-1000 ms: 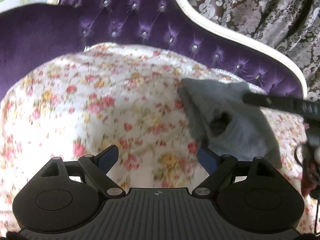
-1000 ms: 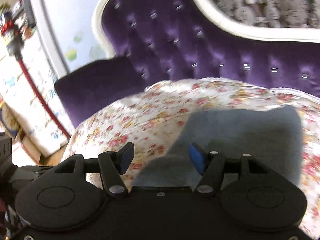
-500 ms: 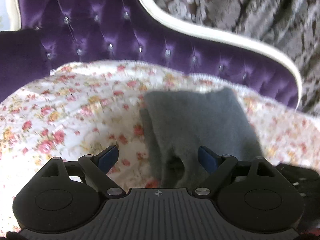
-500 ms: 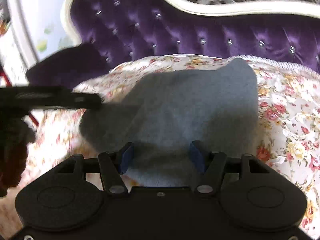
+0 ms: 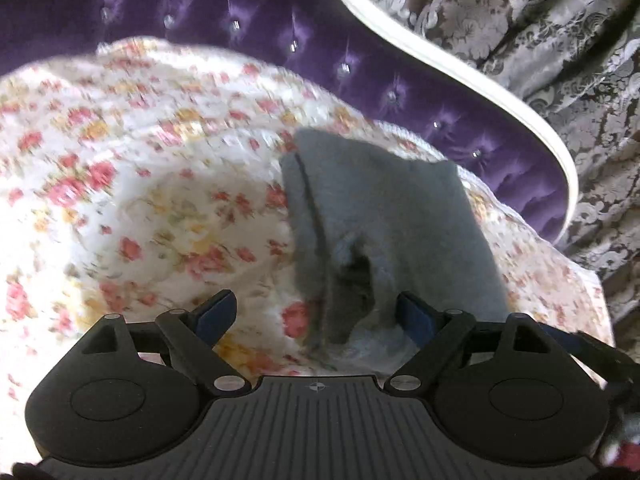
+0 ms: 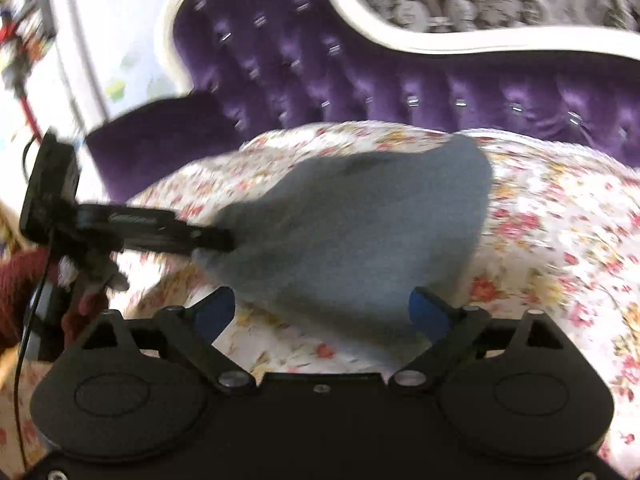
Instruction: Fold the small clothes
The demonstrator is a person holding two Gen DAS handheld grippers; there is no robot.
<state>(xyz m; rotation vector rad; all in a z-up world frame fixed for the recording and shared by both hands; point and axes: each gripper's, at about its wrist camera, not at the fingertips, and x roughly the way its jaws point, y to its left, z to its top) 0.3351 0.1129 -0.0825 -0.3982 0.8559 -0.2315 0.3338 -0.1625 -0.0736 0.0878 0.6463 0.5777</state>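
Both grippers, left point(image 5: 312, 314) and right point(image 6: 322, 314), gape wider now; the grey garment point(image 5: 384, 216) (folded) has shifted rightward.

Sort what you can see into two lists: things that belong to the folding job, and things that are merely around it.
Belongs to the job:
grey garment, lying on the floral cover
left tool, open
right tool, open
floral cover, the folding surface

Merely around:
purple tufted sofa back
patterned curtain
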